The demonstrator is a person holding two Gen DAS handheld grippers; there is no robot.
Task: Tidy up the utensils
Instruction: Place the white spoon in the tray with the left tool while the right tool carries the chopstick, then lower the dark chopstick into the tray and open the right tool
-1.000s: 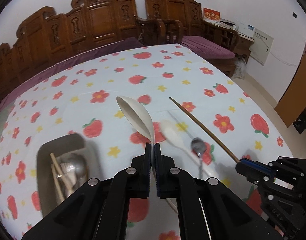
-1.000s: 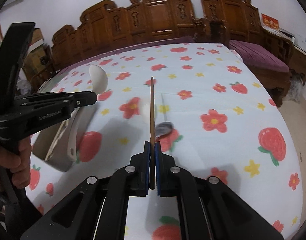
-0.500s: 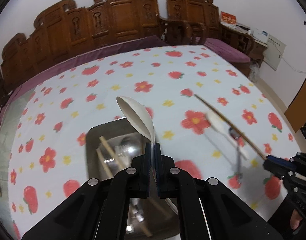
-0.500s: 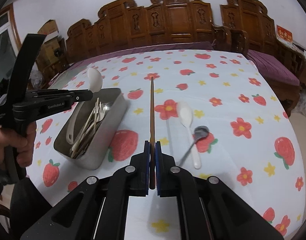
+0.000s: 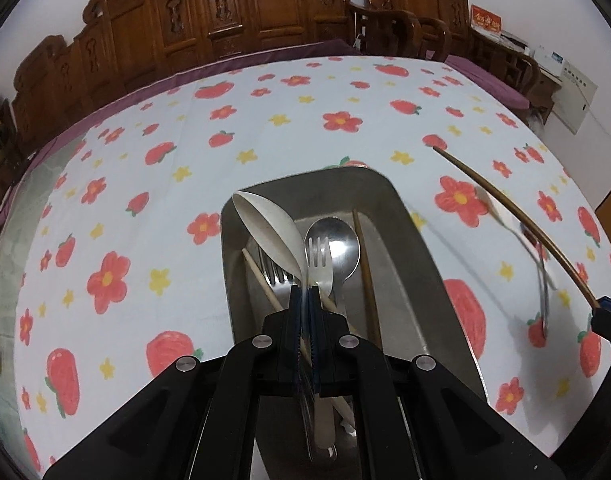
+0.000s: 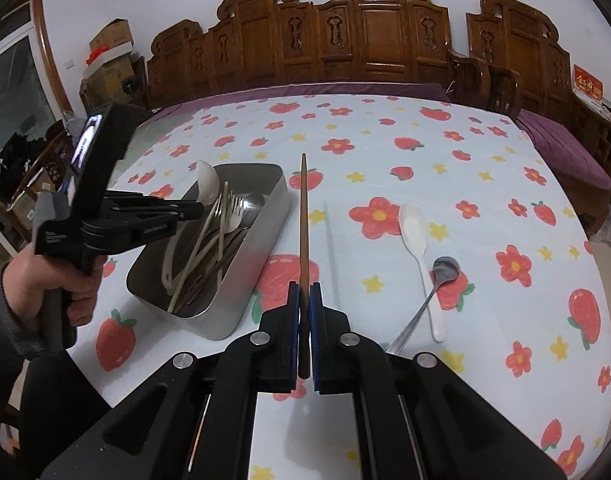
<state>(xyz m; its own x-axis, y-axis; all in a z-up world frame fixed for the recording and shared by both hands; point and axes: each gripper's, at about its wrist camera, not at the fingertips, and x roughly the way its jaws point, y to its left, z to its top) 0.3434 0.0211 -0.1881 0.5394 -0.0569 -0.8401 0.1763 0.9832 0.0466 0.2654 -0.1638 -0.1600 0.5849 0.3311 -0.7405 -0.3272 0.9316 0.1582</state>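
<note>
Over the metal tray [image 5: 401, 216], our left gripper [image 5: 304, 294] clamps a white spoon [image 5: 267, 226]; our right gripper [image 6: 304, 292] pinches a brown chopstick [image 6: 303, 216] beside it. We judge it best to lower the spoon lengthwise among the forks before releasing, then bring in the chopstick.

This is a home, a lived-in sitting or dining room. Carved wooden chairs [image 6: 377, 36] with purple cushions [image 6: 561, 140] stand along a plain white wall. The table [image 6: 485, 184] wears a tablecloth printed with strawberries and flowers. Cardboard boxes [image 6: 109, 40] are stacked in the left corner beside a glass door [image 6: 13, 92], and a red card [image 6: 588, 86] sits at the right.
</note>
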